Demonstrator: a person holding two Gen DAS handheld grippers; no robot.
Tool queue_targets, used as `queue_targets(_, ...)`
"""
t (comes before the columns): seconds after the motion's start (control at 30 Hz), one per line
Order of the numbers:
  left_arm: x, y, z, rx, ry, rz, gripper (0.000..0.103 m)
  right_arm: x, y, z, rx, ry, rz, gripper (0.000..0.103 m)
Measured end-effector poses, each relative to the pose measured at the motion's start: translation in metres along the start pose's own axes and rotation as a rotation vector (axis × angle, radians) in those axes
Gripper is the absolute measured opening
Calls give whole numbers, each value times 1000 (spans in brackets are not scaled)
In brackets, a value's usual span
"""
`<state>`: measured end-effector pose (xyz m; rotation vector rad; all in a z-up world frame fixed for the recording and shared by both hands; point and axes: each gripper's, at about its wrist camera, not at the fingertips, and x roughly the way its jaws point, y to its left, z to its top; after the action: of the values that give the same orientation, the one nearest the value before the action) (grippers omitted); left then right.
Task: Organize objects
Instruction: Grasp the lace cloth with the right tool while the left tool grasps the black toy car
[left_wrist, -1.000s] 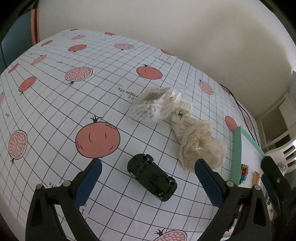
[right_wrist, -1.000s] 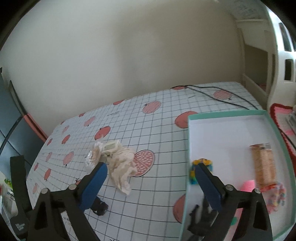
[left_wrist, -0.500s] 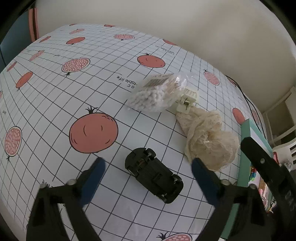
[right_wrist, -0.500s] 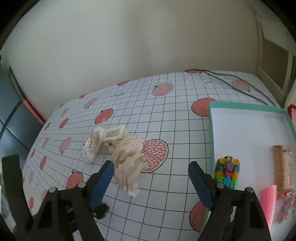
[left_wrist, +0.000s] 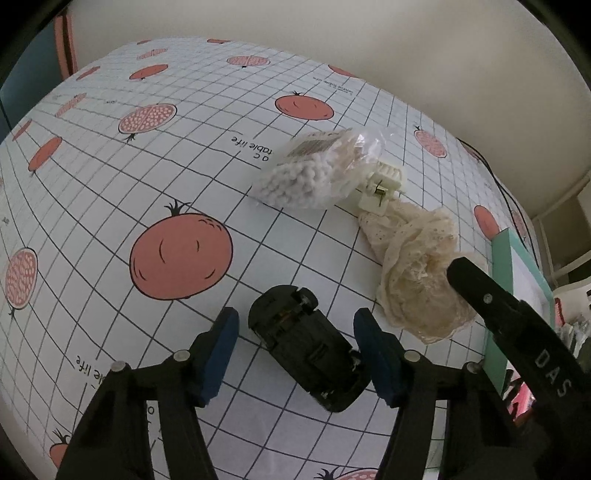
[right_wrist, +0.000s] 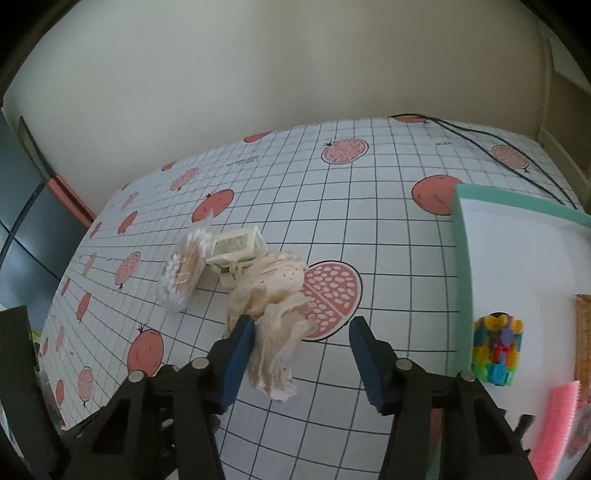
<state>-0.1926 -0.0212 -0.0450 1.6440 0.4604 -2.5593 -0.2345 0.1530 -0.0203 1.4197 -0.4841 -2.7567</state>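
Two handheld grippers work over a table (left_wrist: 110, 192) covered in a grid cloth printed with pomegranates, where loose items wait to be sorted into a teal-rimmed tray (right_wrist: 461, 236) at the right.

At left, the left gripper (left_wrist: 295, 328) hangs low over a black toy car (left_wrist: 306, 347) that lies upside down on the cloth, wheels and chassis facing up. Its blue-padded jaws stand apart, one on either side of the car and not yet touching it. The car sits at an angle between them, so the likely best approach is to square the jaws across the car's narrow body, come down until the pads reach its flanks, and close on the middle of the shell rather than on a wheel, which could roll and let the toy slip.

Farther back on the table lie a clear bag of cotton swabs (left_wrist: 314, 170), a cream hair claw clip (left_wrist: 380, 184) touching it, and a crumpled piece of cream lace (left_wrist: 417, 266) just beside the clip.

At right, the right gripper (right_wrist: 303, 332) is tilted down toward the near end of that lace, jaws apart and empty; its left pad appears to be against or just in front of the folds, though contact cannot be confirmed. The tray beyond holds a block of multicoloured plastic pieces (right_wrist: 496, 354) and a pink comb-like item (right_wrist: 561, 417) near its front.
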Motion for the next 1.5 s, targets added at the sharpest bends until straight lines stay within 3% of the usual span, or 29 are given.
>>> queue_targets(0.37,2,-8,1,70,-23,78,56,19,1,-5,15,38,39,49)
queue_targets(1.0,4,-17,-2,173,-44,147,55,26,10,-14,-34,26,6,45)
queue_targets(1.13,4,-17,-2,173,-43,145,55,26,8,-16,-21,28,24,33)
queue_targets(1.3,5,-16,-2,175,-45,146,54,26,8,-18,-17,34,48,26)
queue_targets(1.47,4,-17,-2,184,-53,136,35,24,8,-18,-9,37,63,22)
queue_targets(1.5,3,-17,-2,186,-53,132,35,24,8,-19,-10,38,66,22)
